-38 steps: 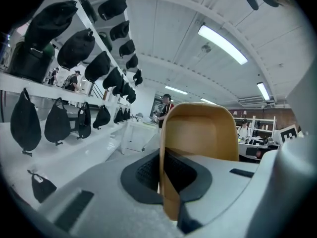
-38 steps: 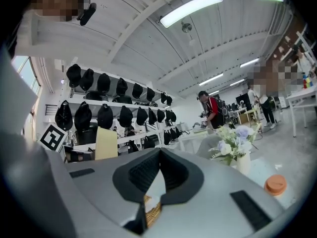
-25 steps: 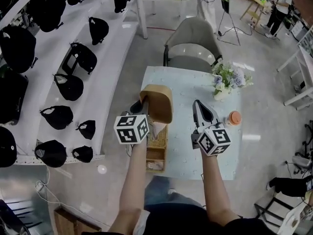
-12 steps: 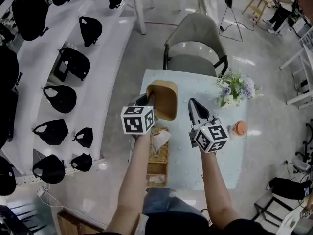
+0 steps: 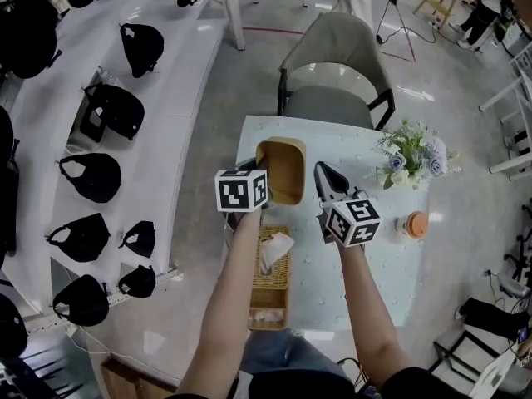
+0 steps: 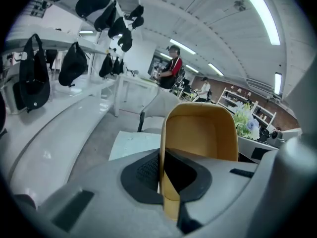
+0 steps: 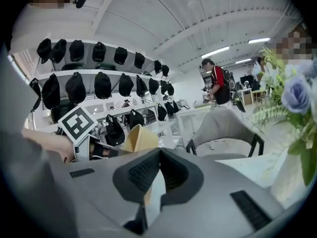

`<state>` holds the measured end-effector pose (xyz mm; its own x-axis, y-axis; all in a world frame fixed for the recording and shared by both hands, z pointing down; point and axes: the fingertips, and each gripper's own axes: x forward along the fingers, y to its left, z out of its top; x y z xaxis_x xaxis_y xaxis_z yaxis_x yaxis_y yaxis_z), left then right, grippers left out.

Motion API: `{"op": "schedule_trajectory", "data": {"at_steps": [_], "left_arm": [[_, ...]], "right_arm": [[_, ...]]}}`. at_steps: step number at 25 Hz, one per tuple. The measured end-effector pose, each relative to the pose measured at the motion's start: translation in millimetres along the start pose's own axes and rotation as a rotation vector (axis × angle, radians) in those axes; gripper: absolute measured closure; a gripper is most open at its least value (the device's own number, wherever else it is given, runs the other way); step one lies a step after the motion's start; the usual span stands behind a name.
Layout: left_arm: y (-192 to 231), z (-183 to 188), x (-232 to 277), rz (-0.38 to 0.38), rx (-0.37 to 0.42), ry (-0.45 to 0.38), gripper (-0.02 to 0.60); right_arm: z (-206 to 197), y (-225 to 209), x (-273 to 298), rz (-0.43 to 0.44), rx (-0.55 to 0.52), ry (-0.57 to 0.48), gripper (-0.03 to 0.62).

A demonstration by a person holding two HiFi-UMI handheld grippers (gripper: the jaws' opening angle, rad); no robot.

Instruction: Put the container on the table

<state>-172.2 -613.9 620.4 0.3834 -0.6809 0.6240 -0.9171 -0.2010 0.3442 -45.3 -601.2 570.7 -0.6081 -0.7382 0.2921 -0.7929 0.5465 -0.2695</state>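
Tan container in left gripper

Lighting is bright and even in all three views. Ceiling strip lights supply it from overhead, and in my left gripper view they burn out to plain white. From my head camera I note glare patches on the polished floor, and shadows are faint and soft-edged. Both gripper views bend straight lines strongly toward the rim, with black vignetting at the corners. The grey body of my left gripper close to the lens reads soft, while the container is sharper.
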Motion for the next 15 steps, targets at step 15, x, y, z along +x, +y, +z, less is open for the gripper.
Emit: {"op": "schedule_trajectory", "data": {"at_steps": [15], "left_arm": [[31.5, -55.8, 82.1, 0.045, -0.042, 0.298, 0.572]], "right_arm": [[-58.4, -32.7, 44.5, -0.018, 0.031, 0.154, 0.595]]}}
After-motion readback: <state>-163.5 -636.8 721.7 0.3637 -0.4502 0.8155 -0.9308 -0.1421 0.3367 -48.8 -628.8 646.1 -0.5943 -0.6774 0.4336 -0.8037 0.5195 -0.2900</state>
